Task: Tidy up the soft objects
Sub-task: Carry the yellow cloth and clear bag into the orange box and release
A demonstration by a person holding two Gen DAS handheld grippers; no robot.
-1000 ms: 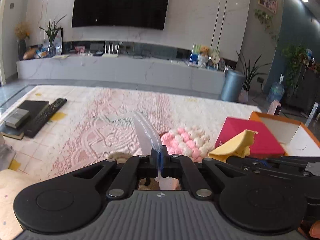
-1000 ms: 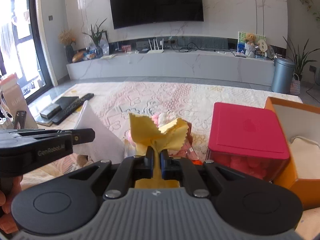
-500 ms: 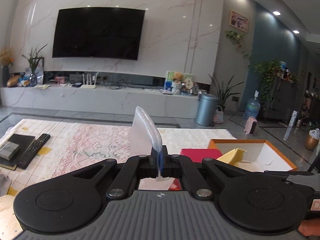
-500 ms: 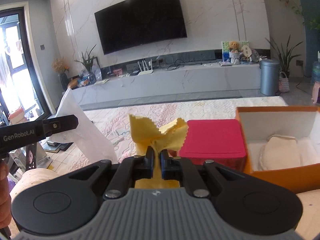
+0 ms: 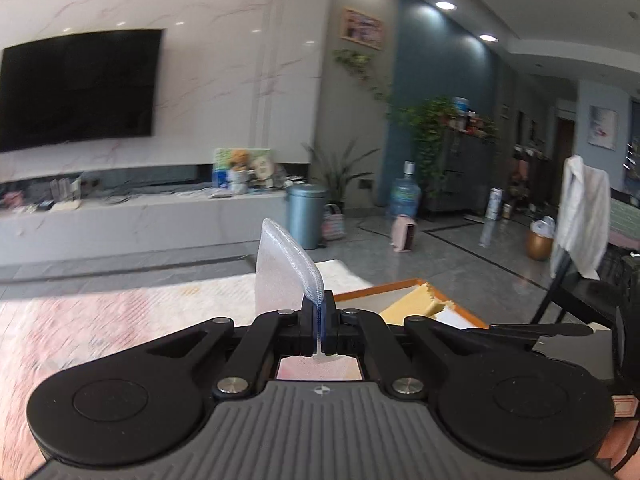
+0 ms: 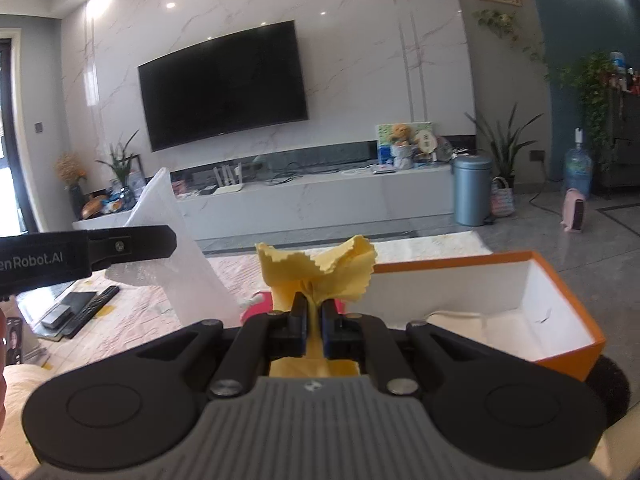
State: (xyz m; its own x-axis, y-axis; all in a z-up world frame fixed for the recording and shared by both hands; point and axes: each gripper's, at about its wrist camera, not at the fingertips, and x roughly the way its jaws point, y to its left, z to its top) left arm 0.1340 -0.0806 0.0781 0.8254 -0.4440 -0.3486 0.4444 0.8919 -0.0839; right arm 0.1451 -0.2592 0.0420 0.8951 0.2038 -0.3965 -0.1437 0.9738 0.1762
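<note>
- The left gripper (image 5: 319, 312) is clamped tight on a white foam sheet (image 5: 282, 268), left of the orange box (image 6: 560, 304).
- The right gripper (image 6: 314, 312) pinches a yellow cloth (image 6: 320, 268) just before that box.
- The box's contents are unclear.

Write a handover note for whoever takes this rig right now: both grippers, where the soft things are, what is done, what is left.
Left gripper: shut on a white foam sheet, held up in the air.
Right gripper: shut on a yellow cloth, also lifted.
Orange box: open, just right of the right gripper, with something pale already inside.
Red box: mostly hidden behind the grippers.
Done: both soft pieces picked up.
Left: likely drop the cloth and the sheet into the orange box, then release.
</note>
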